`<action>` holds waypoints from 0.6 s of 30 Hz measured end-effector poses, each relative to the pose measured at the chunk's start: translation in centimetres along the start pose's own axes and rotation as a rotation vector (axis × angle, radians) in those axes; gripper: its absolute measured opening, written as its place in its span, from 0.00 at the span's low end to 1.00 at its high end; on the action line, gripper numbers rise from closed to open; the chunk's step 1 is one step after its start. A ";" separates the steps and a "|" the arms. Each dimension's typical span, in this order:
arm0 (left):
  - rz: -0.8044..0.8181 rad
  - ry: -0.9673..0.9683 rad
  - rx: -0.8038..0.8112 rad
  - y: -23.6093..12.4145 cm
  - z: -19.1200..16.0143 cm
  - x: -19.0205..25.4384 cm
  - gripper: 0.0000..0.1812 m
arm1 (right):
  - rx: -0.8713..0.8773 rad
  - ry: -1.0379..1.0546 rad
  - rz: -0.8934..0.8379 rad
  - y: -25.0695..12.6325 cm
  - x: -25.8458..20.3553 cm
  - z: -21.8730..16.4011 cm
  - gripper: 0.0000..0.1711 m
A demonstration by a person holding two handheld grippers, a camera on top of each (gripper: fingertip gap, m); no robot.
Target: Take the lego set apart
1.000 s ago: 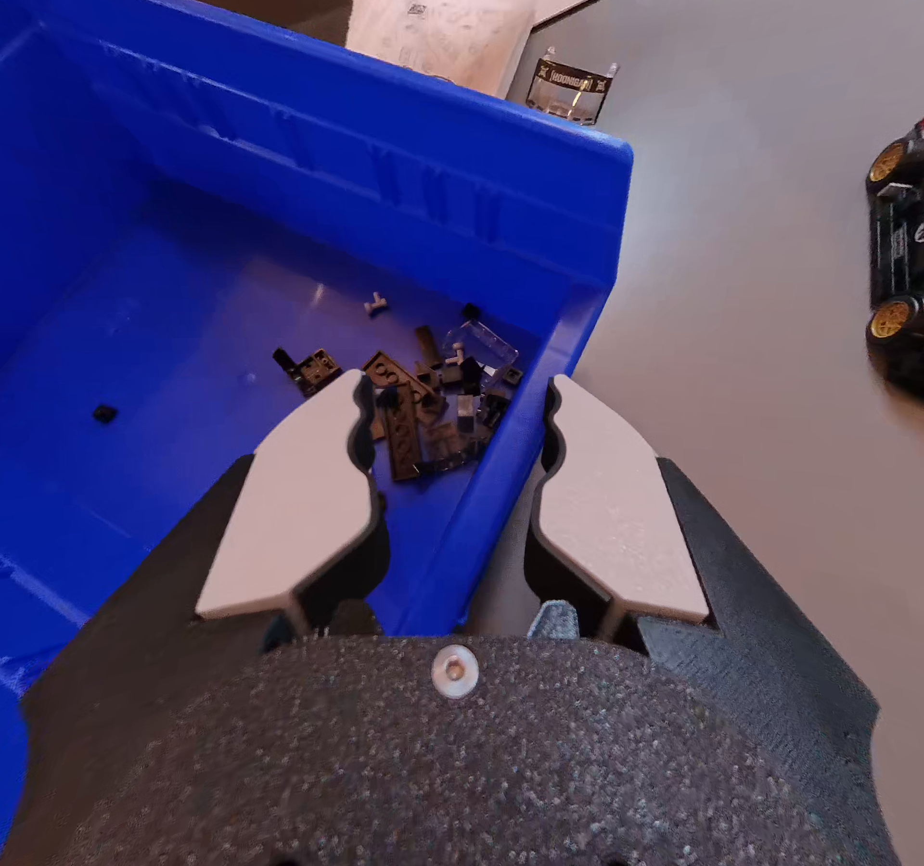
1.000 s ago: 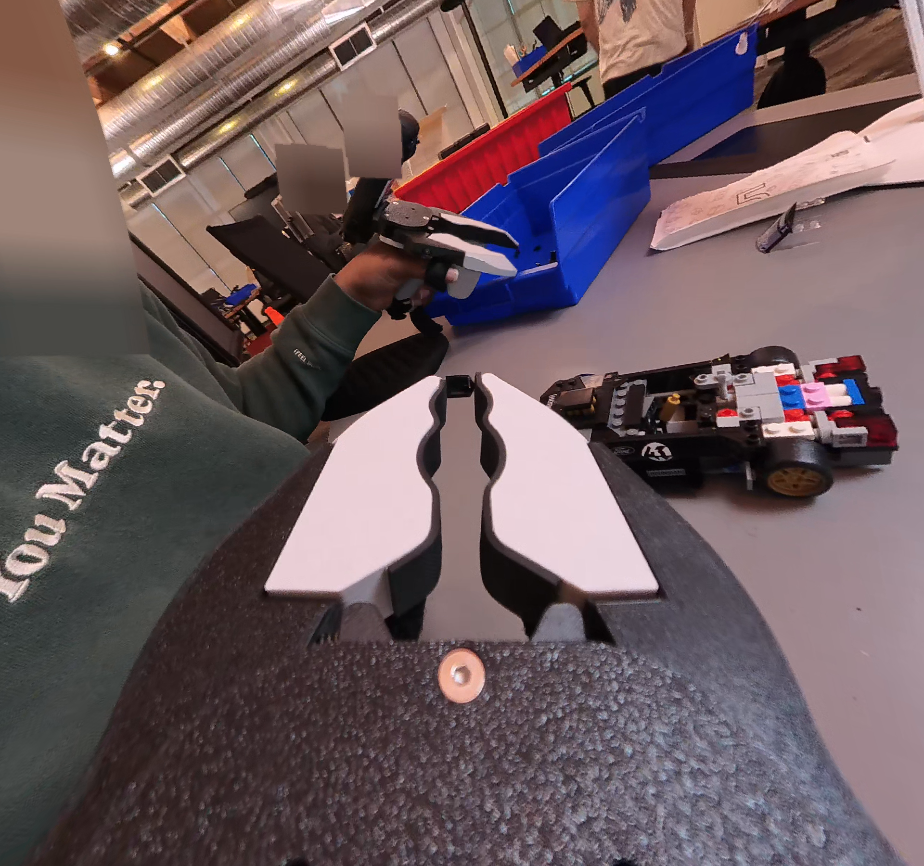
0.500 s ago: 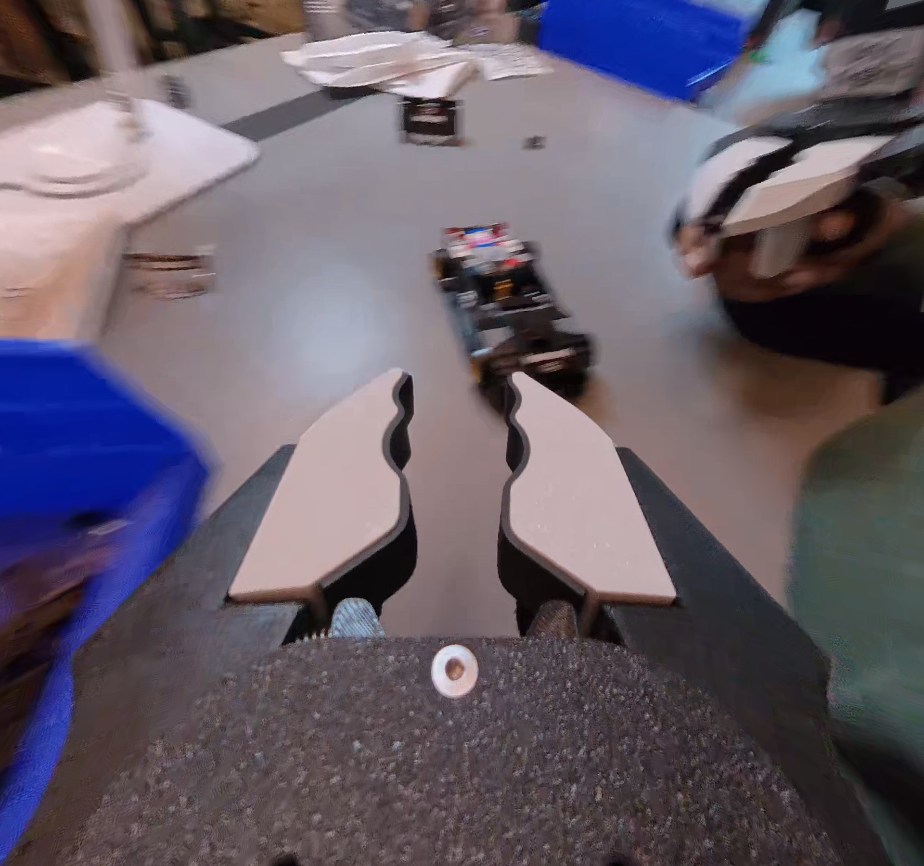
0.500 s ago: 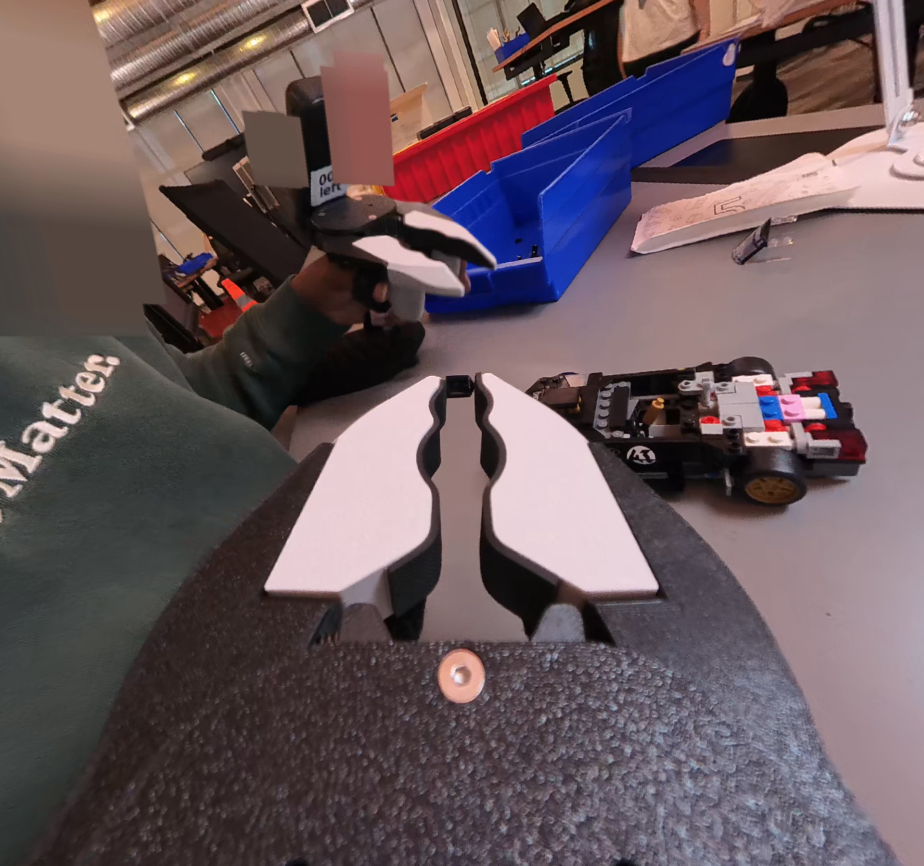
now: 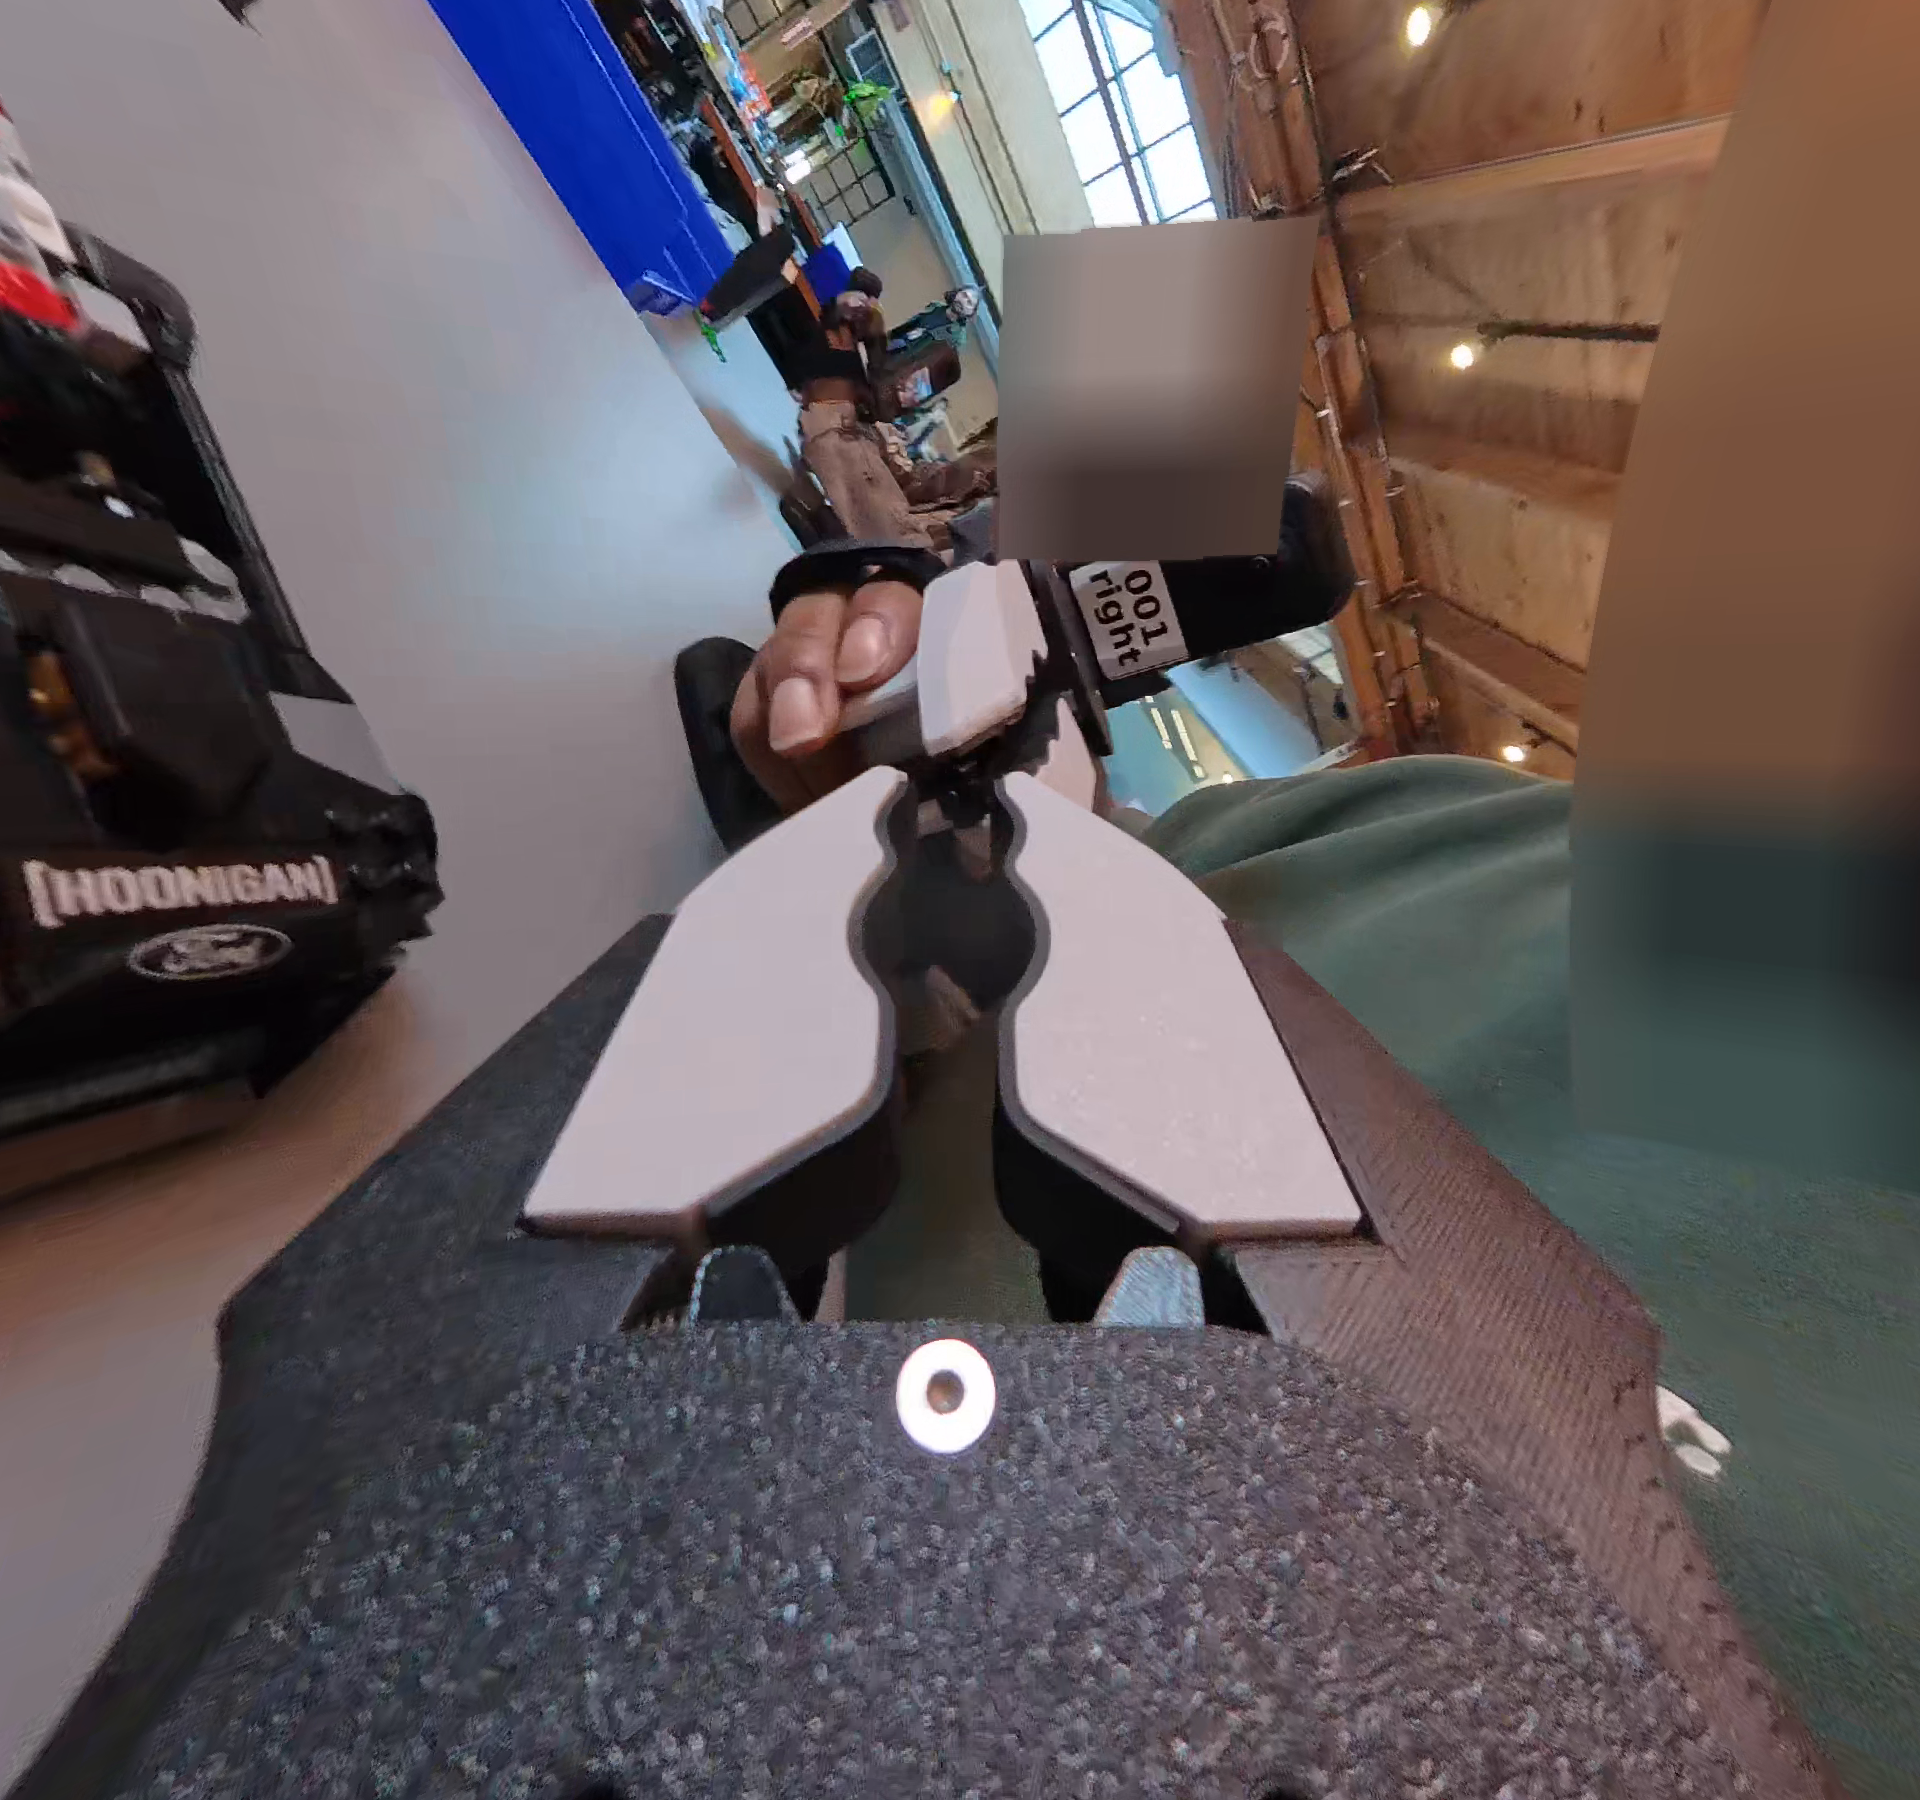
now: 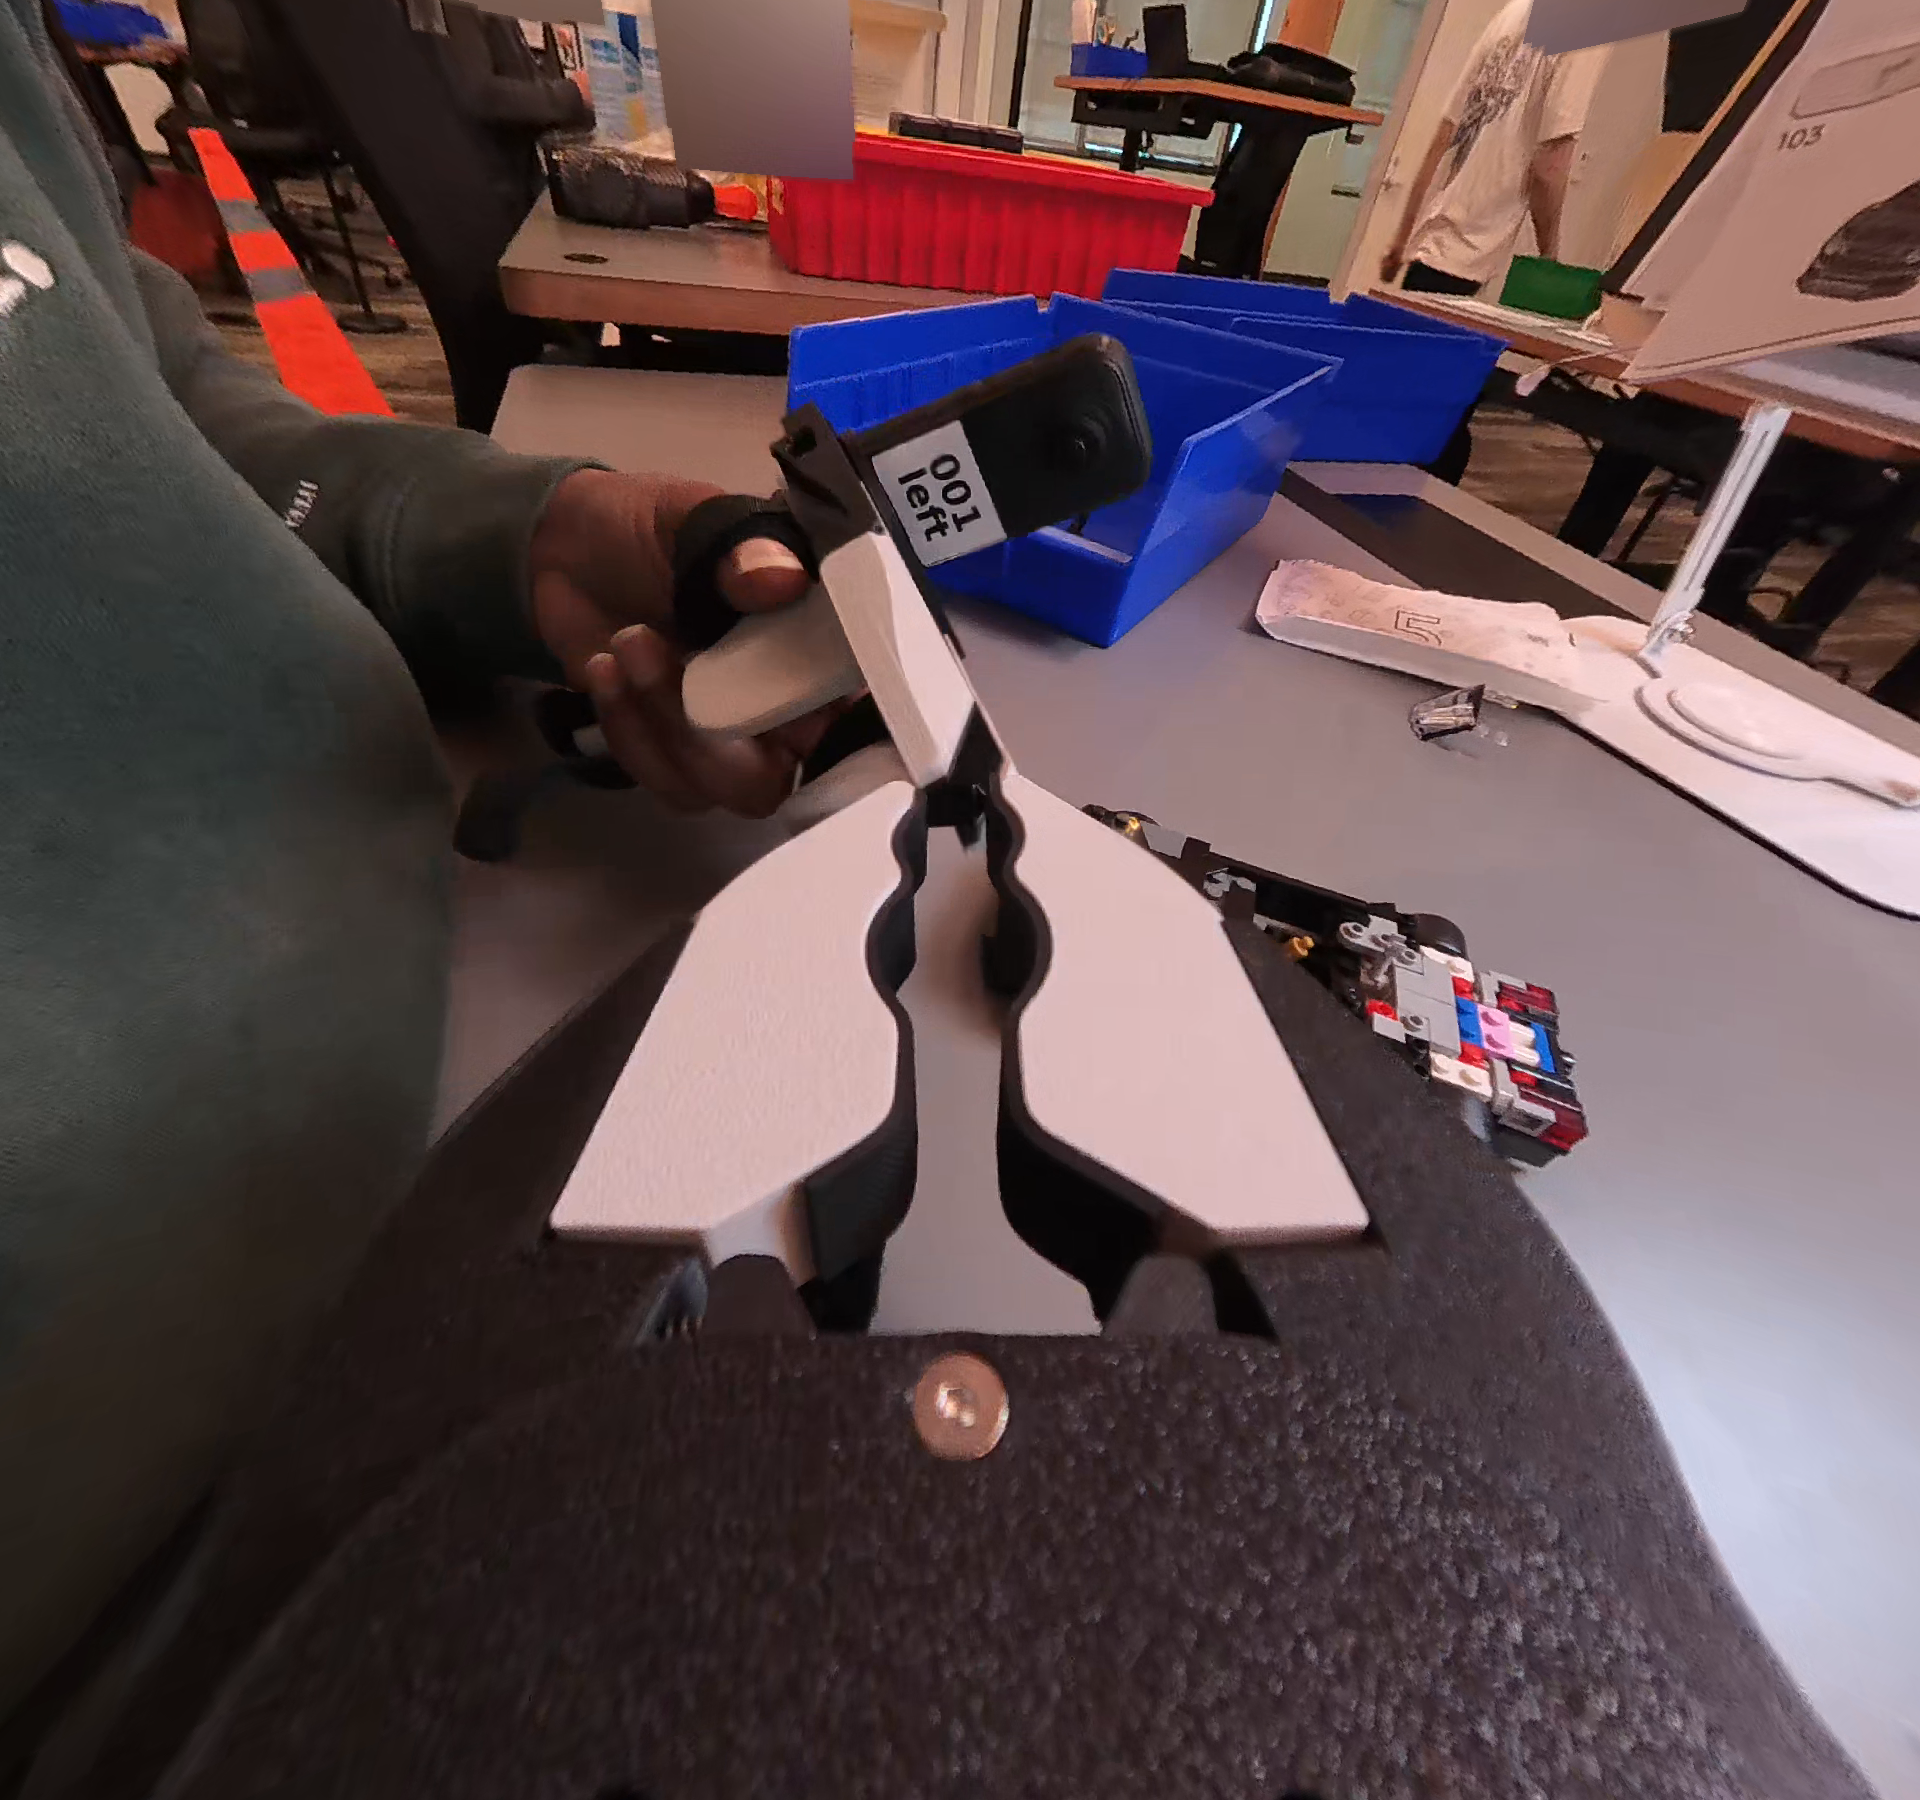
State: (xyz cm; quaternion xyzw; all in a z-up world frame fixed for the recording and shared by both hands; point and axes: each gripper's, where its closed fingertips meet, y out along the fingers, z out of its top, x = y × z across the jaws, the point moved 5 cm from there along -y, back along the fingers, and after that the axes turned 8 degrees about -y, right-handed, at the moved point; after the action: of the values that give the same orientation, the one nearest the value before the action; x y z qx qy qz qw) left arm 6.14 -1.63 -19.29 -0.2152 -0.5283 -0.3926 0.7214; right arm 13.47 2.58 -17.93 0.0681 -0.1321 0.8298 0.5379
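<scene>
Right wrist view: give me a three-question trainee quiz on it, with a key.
1. True or false: the lego car sits inside the blue bin.
2. What do the jaws of the right gripper hold? A) nothing B) a small black piece C) a wheel
3. Fill in: the ribbed bin behind the blue one is ____ in colour.
Key: 1 false, it stands on the grey table; 2 B; 3 red.
</scene>
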 end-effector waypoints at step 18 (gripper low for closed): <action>1.338 0.556 0.237 -23.6 11.5 0.2 0.05 | -0.050 0.137 -0.368 -2.8 6.1 -1.1 0.23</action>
State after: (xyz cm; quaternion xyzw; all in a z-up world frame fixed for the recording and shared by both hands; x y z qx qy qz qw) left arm -19.37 -7.46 -17.50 -0.3048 -0.1204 0.1514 0.9326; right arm 13.56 9.31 -17.05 0.0210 -0.1011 0.7165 0.6899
